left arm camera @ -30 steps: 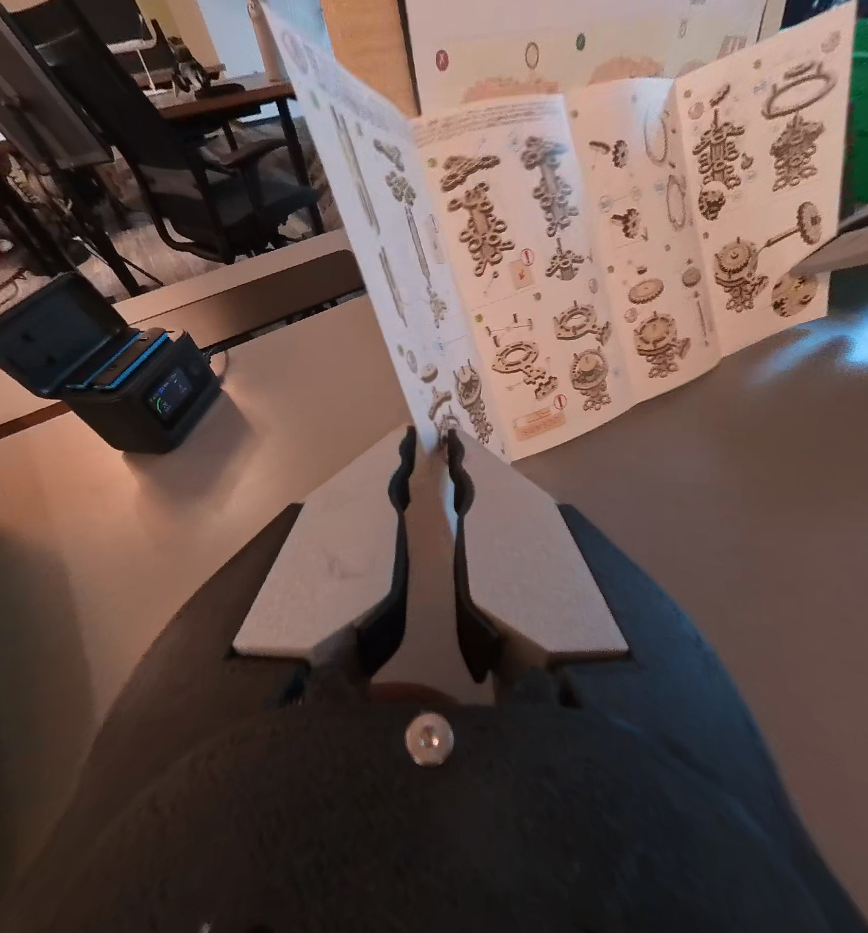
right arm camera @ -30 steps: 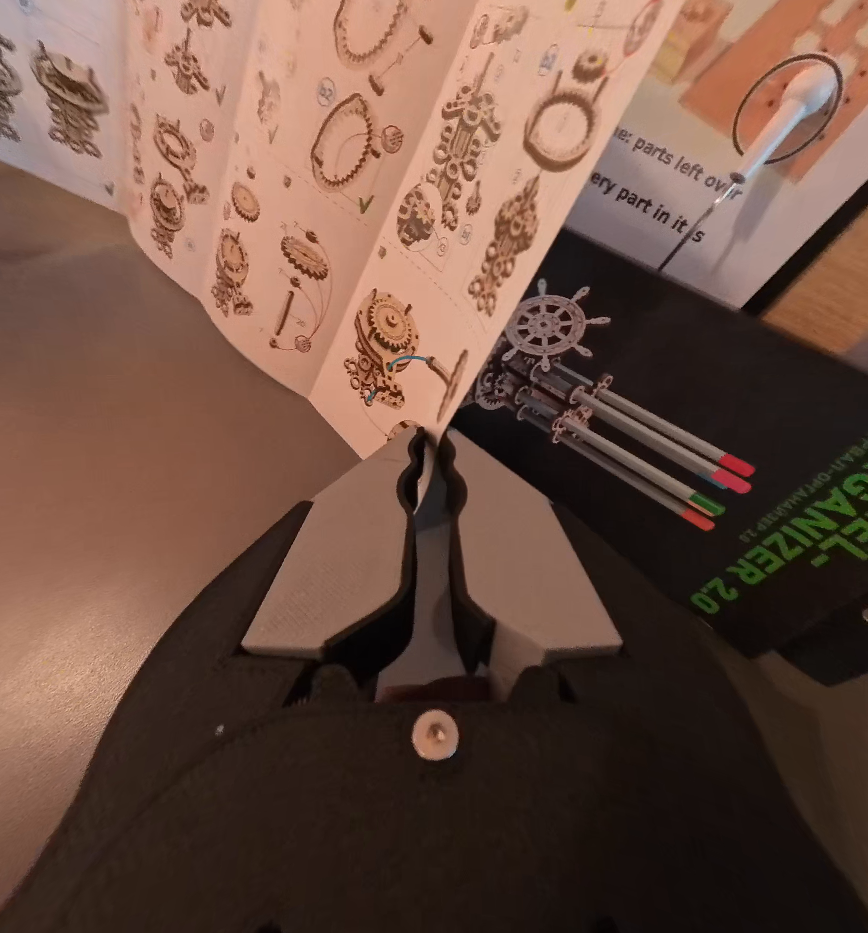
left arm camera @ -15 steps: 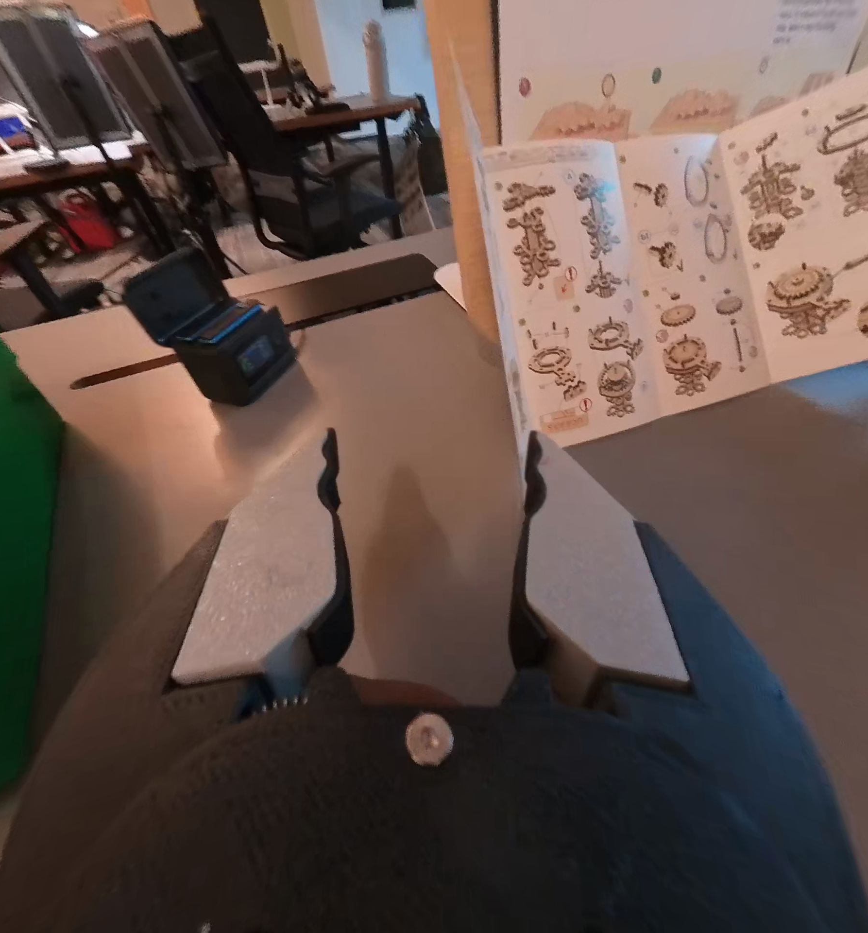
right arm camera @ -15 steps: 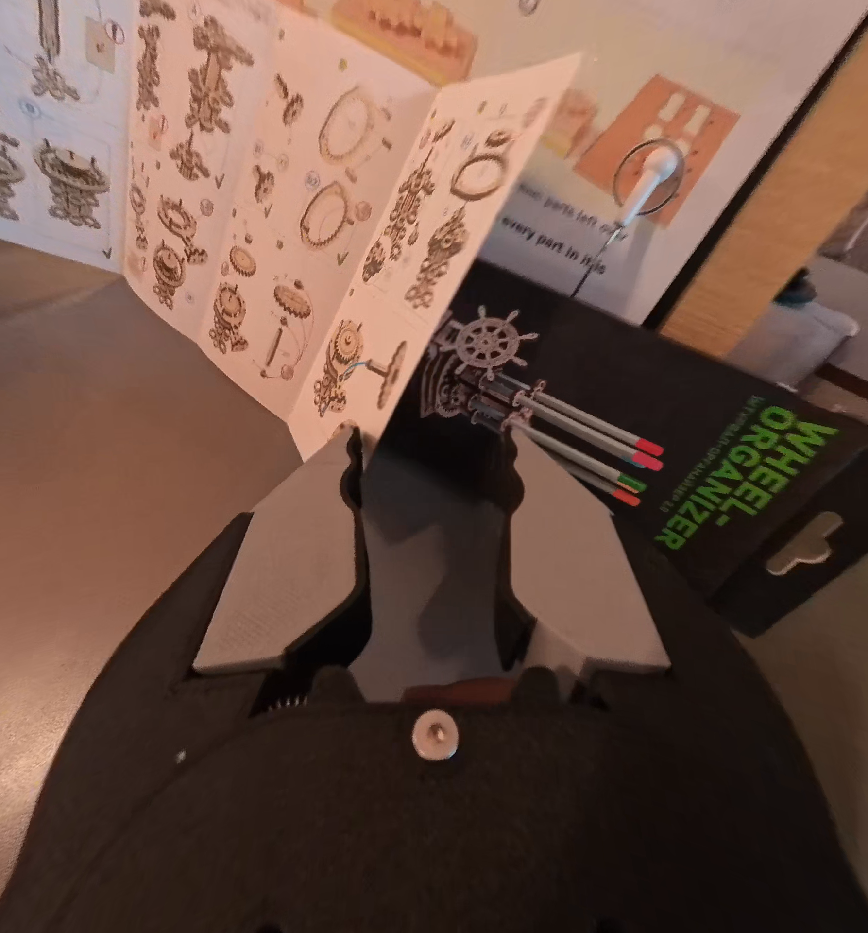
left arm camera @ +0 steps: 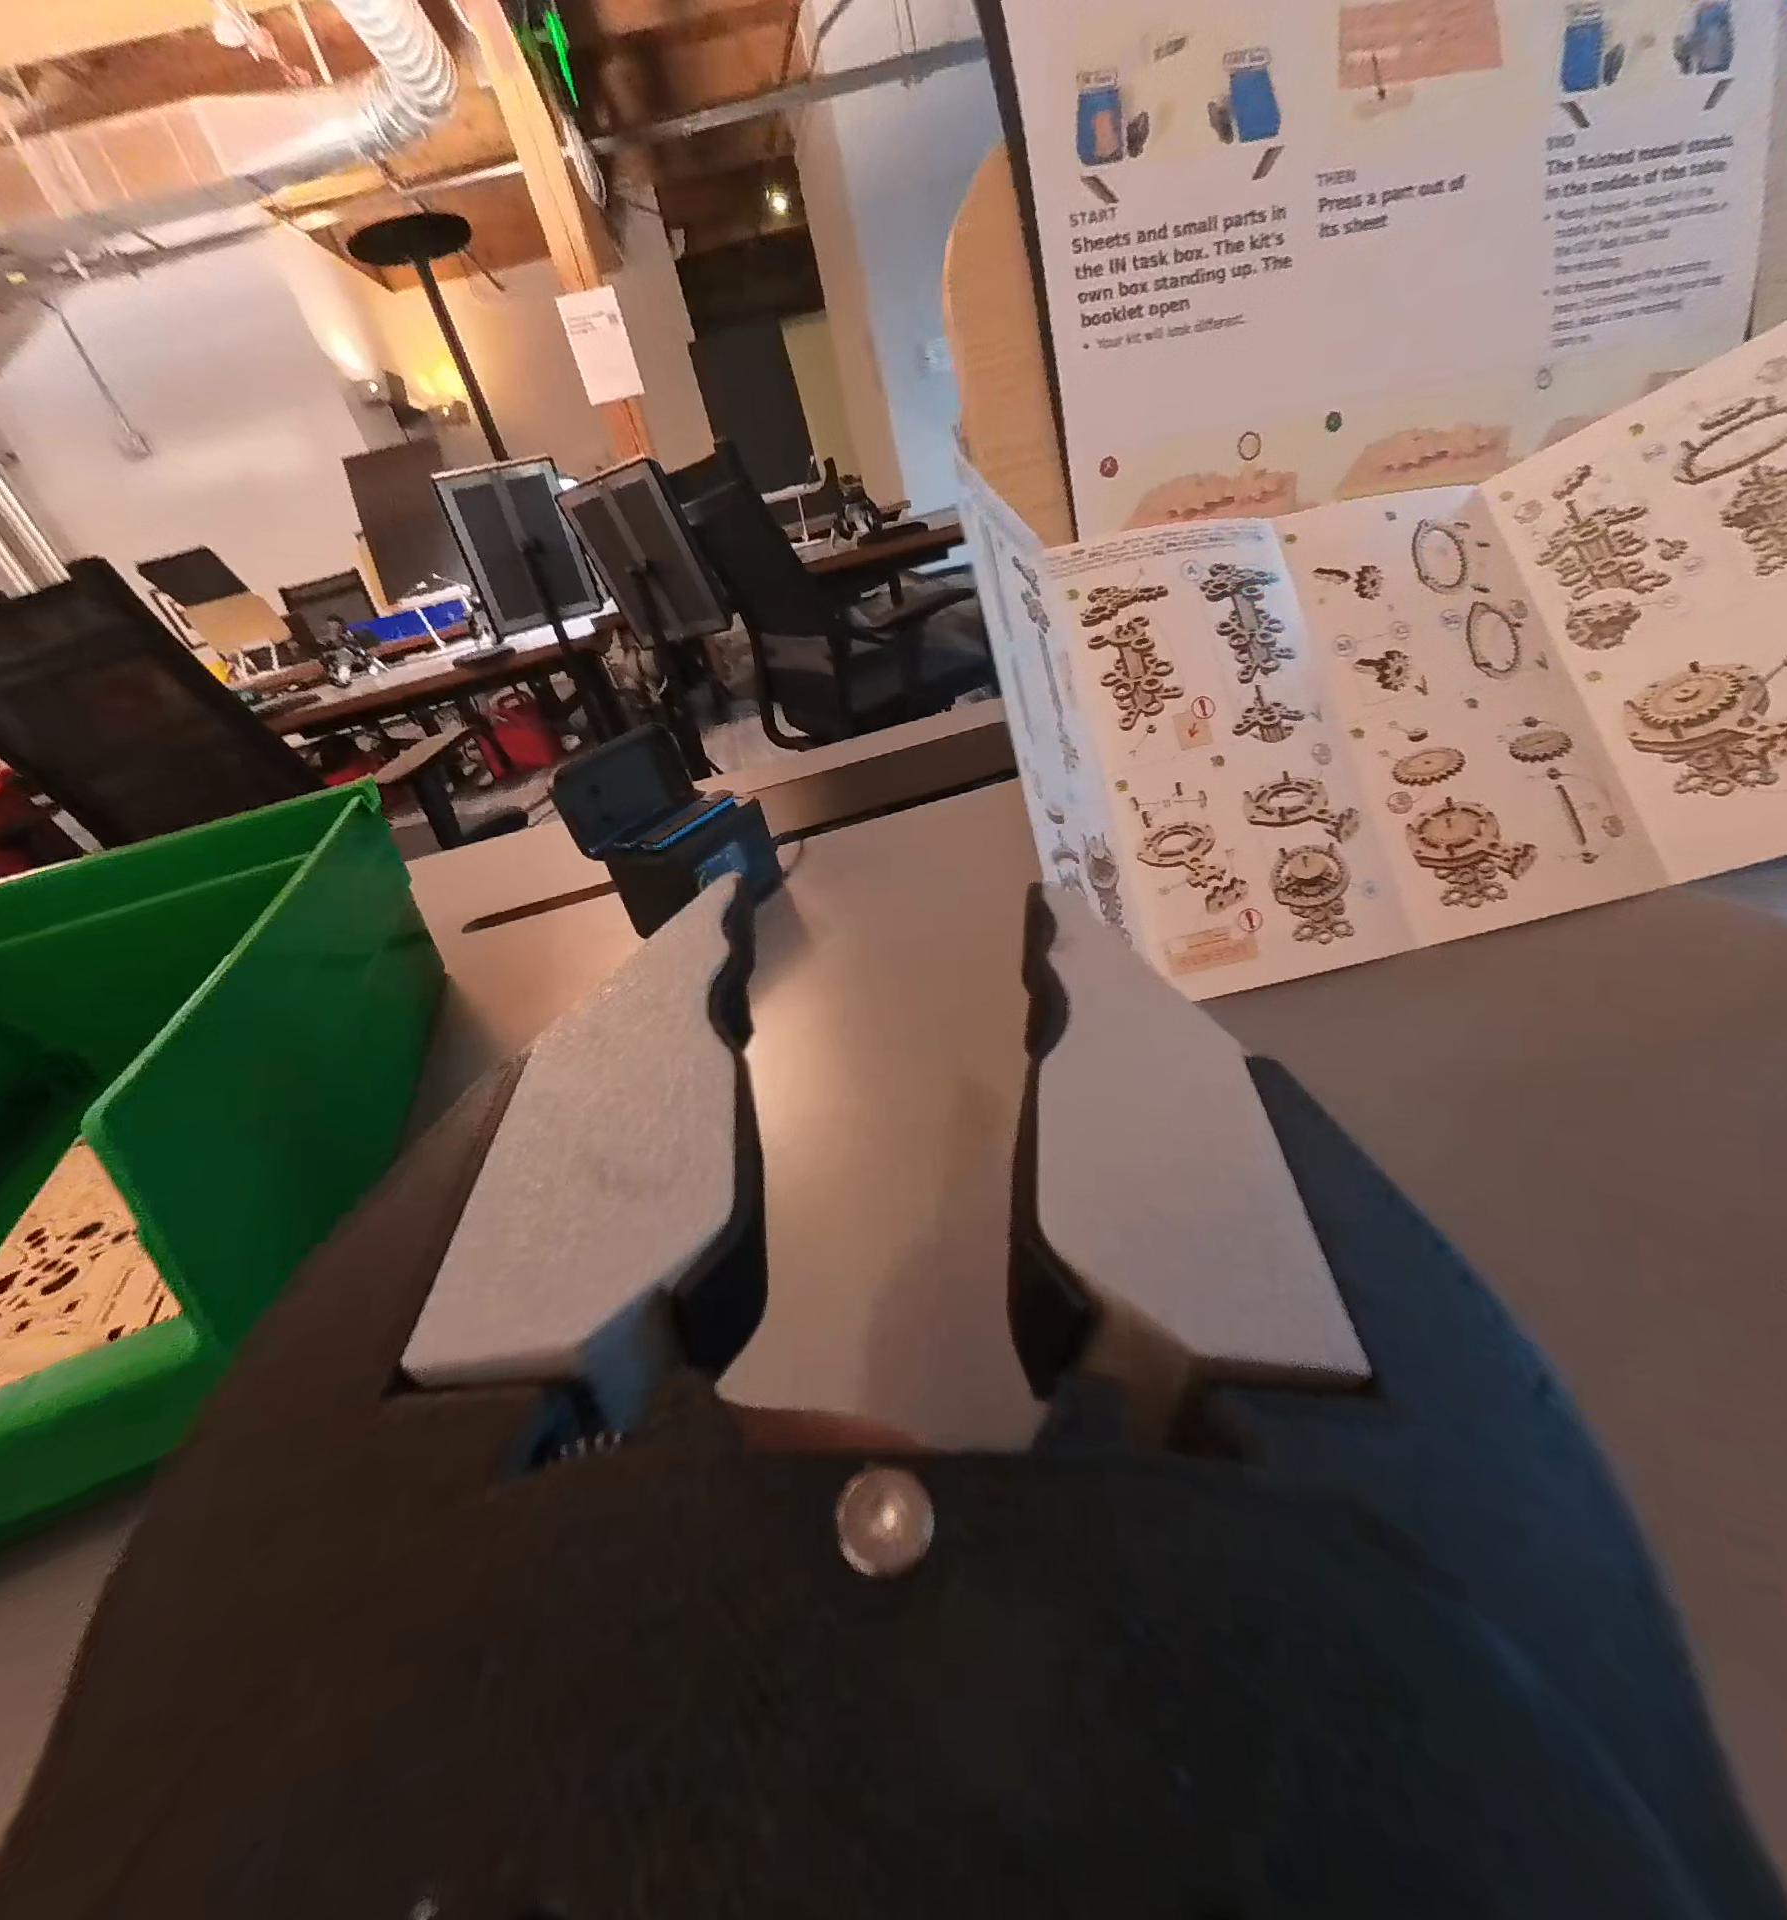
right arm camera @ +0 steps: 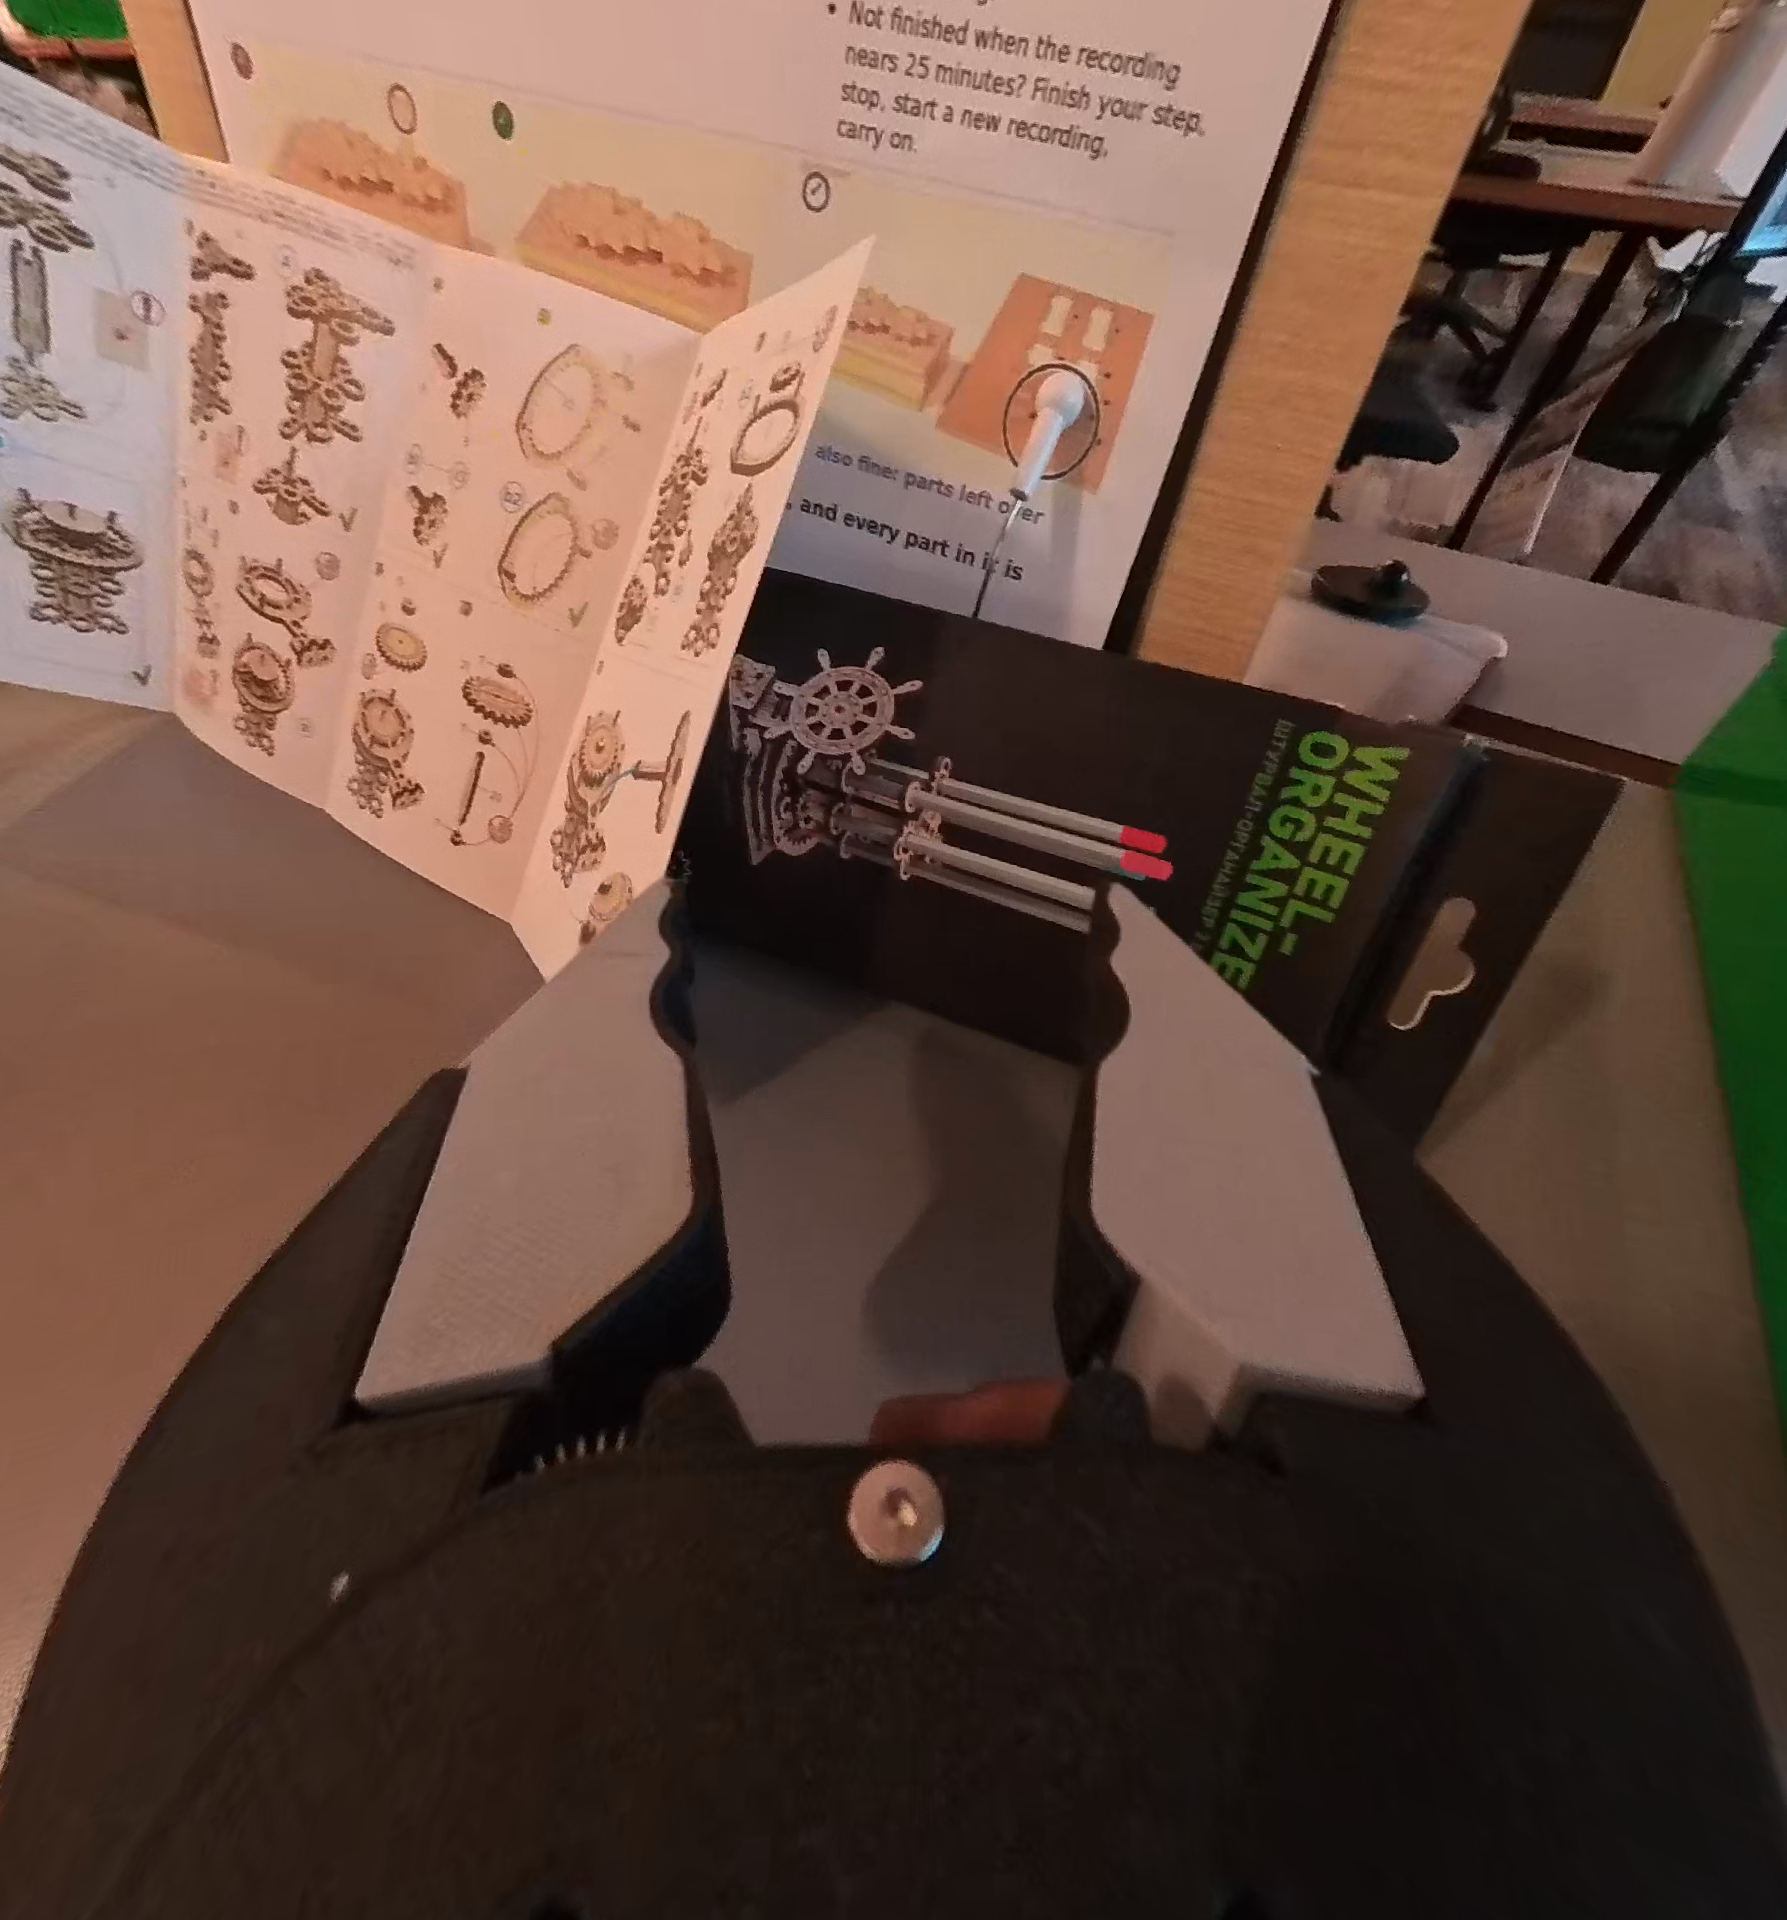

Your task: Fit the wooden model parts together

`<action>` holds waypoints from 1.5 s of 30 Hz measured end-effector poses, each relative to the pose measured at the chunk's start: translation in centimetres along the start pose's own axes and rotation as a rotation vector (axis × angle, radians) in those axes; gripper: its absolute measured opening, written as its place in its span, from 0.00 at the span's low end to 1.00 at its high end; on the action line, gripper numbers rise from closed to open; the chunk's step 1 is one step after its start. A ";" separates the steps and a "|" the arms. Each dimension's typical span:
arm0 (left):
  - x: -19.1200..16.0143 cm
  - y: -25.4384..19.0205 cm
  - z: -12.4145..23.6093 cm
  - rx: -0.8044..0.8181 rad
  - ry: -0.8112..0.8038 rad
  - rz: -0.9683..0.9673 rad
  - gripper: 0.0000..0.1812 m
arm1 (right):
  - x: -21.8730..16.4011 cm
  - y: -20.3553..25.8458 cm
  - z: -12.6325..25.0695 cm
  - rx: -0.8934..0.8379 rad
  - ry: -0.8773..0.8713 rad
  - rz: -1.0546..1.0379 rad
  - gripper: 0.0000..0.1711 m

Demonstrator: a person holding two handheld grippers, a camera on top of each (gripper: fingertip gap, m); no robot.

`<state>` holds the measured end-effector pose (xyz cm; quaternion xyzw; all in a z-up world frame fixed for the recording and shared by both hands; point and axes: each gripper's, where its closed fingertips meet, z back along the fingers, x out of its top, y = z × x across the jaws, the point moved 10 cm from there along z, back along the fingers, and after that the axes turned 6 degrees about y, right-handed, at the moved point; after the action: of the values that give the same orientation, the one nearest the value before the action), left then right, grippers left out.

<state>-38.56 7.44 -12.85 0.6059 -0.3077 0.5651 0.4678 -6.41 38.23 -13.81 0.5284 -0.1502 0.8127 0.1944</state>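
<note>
My left gripper is open and empty above the grey table, just left of the unfolded instruction booklet that stands upright. A green bin at the left holds a pale wooden parts sheet with cut-out shapes. My right gripper is open and empty, pointing at the black kit box that stands behind the booklet's right end. No loose wooden parts show.
A white task poster on a board stands behind the booklet. A small black case with its lid open sits on the table at the far left. A green bin edge stands at the right. Desks and chairs are behind.
Both grippers were shut on the ends of the booklet, then opened and let it go. Both have pulled back and risen; the left one swung left, bringing the green bin into view.
</note>
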 end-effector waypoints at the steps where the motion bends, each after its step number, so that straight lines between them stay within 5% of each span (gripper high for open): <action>1: 0.0 -0.1 0.2 0.009 -0.005 -0.002 0.27 | -0.1 -0.1 0.1 0.001 0.008 -0.005 0.43; 13: -0.1 0.2 1.9 0.127 -0.024 0.020 0.27 | -0.8 0.4 0.8 0.023 0.049 0.010 0.38; 45: -0.4 0.0 0.4 0.100 0.117 -0.010 0.23 | -1.0 0.8 0.4 0.038 0.112 0.034 0.31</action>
<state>-38.43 7.02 -13.24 0.5959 -0.2483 0.6121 0.4568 -6.09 37.17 -14.59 0.4830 -0.1328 0.8468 0.1787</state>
